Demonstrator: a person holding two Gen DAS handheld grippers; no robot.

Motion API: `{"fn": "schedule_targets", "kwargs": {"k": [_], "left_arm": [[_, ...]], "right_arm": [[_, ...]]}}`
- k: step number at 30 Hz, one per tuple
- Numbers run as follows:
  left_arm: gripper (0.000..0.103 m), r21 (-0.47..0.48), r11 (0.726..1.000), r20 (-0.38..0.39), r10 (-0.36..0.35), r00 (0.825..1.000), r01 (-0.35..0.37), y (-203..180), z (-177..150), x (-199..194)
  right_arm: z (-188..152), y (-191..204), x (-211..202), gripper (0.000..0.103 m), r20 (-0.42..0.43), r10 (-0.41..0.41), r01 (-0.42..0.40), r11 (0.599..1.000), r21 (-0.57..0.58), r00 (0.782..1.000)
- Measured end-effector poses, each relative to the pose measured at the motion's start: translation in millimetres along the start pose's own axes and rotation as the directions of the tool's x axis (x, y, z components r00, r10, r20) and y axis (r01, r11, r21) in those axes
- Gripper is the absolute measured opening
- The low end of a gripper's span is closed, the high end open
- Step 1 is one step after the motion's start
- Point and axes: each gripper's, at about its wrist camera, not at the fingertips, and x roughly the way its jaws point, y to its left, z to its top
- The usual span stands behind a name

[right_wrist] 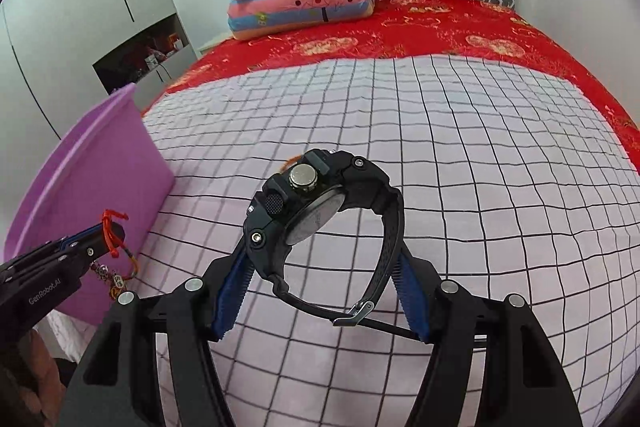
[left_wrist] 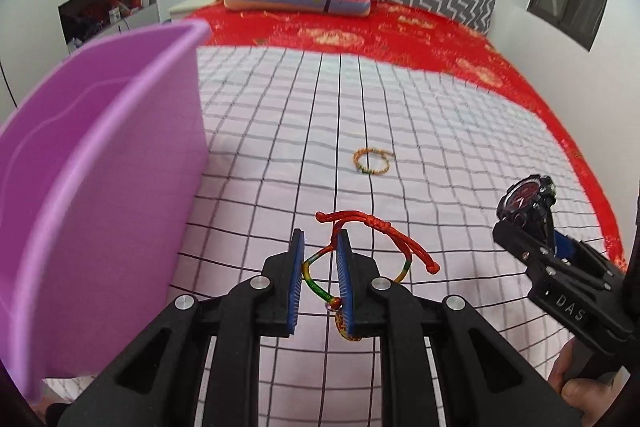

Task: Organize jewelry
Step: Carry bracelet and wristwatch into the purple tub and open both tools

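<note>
Left gripper (left_wrist: pixel 320 267) nearly together, pinching 1 red-and-multicolour cord bracelet (left_wrist: pixel 360 227) up off the checked sheet (left_wrist: pixel 440 131), right beside the purple bin (left_wrist: pixel 100 167). Right gripper (right_wrist: pixel 324 259) clamps 1 black watch (right_wrist: pixel 316 211) by its strap, held above the sheet. Writing: "GenRobot.AI" on the left tool, "DAS" on the right. 2nd bracelet, orange-yellow (left_wrist: pixel 372 161), lies loose further out. So 2 bracelets, 1 watch, 1 bin.

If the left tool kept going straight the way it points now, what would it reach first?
Probably the small woven bracelet lying on the checked cloth just ahead of the left tool, slightly right of its line. The purple bin stands off to the left. Depth is uncertain.
</note>
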Motion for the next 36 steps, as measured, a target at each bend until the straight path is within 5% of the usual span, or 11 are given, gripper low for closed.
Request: {"fn": "schedule_targets", "kwargs": {"k": [10, 16, 27, 36], "left_arm": [[0.016, -0.024, 1.000, 0.126, 0.010, 0.992, -0.007, 37.5, 19.1, -89.1], [0.017, -0.084, 0.992, 0.144, 0.103, 0.984, -0.091, 91.7, 27.2, -119.6], [0.017, -0.235, 0.942, 0.076, 0.265, 0.961, -0.241, 200.7, 34.5, -126.6], [0.017, -0.307, 0.911, -0.048, 0.274, 0.960, -0.276, 254.1, 28.5, -93.0]], "right_arm": [[20.4, 72.4, -53.9, 0.063, 0.061, 0.119, -0.114, 0.990, -0.085, 0.991], [38.1, 133.4, -62.8, 0.063, 0.064, 0.226, -0.214, 0.964, -0.155, 0.972], [59.5, 273.6, -18.2, 0.063, -0.100, 0.374, -0.387, 0.873, -0.298, 0.922], [66.5, 332.3, 36.1, 0.064, -0.244, 0.328, -0.396, 0.860, -0.322, 0.912]]}}
